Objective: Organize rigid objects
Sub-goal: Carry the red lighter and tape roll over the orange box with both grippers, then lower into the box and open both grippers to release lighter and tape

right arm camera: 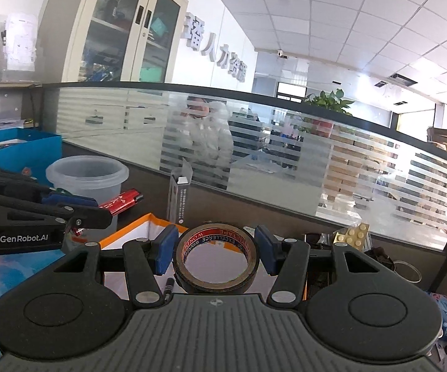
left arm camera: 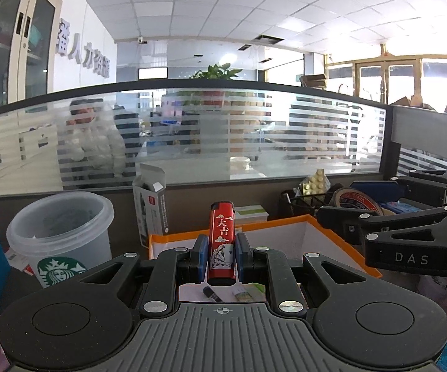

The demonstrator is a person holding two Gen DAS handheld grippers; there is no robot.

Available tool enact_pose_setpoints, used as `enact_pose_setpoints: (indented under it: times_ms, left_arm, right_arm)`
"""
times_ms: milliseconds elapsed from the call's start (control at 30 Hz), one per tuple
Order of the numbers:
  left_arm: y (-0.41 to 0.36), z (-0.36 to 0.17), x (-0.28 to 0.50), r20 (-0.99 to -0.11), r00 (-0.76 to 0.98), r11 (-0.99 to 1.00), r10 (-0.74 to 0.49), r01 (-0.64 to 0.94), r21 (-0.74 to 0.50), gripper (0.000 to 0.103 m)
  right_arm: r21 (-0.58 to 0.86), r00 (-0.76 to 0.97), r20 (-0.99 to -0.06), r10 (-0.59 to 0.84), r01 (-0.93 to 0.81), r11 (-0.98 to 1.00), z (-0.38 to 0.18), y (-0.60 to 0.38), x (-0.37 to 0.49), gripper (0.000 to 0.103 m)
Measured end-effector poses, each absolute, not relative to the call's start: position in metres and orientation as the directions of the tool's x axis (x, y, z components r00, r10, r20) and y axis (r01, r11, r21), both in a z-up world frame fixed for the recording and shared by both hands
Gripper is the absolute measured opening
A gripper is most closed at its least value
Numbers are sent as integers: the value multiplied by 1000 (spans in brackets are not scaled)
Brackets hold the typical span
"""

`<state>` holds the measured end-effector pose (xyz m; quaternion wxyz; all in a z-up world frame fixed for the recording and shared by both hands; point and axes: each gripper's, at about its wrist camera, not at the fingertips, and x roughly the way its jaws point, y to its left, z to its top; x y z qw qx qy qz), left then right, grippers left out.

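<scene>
Left wrist view. The left tool is closed on a red lighter, which stands upright between the blue pads with its cap toward 12 o'clock. Below and behind it sits the orange-rimmed box, white inside, with small items on its floor. At 9 o'clock stands a translucent cup. At 3 o'clock the right tool enters the frame with a roll of tape.

The lighter is judged light, rigid and smooth-sided. The pads grip its lower body across the flat faces, which suits it. The plastic shell may slip if pressure eases.

Right wrist view. The right tool has the roll of tape between its pads. The left pad touches the roll; contact at the right pad cannot be confirmed, so the grip is uncertain. The roll lies tilted, its hole facing the camera, above the orange-rimmed box. At 9 o'clock the left tool carries the red lighter.

The roll is judged light and stiff. Hold it across the outer rim.
</scene>
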<state>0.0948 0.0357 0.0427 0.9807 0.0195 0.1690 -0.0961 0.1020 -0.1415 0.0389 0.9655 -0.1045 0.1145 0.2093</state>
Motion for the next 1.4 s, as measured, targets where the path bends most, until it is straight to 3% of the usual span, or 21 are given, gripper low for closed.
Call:
enact_pose_setpoints:
  times_ms: [733, 1400]
  left_arm:
    - [28, -5, 171, -473, 865, 984, -166, 177, -22, 16]
    - [25, -40, 193, -556, 812, 983, -178, 175, -59, 16]
  right_arm:
    - [-71, 847, -383, 369, -425, 903, -5, -140, 172, 52]
    - [-17, 802, -480, 355, -413, 911, -51, -136, 202, 52]
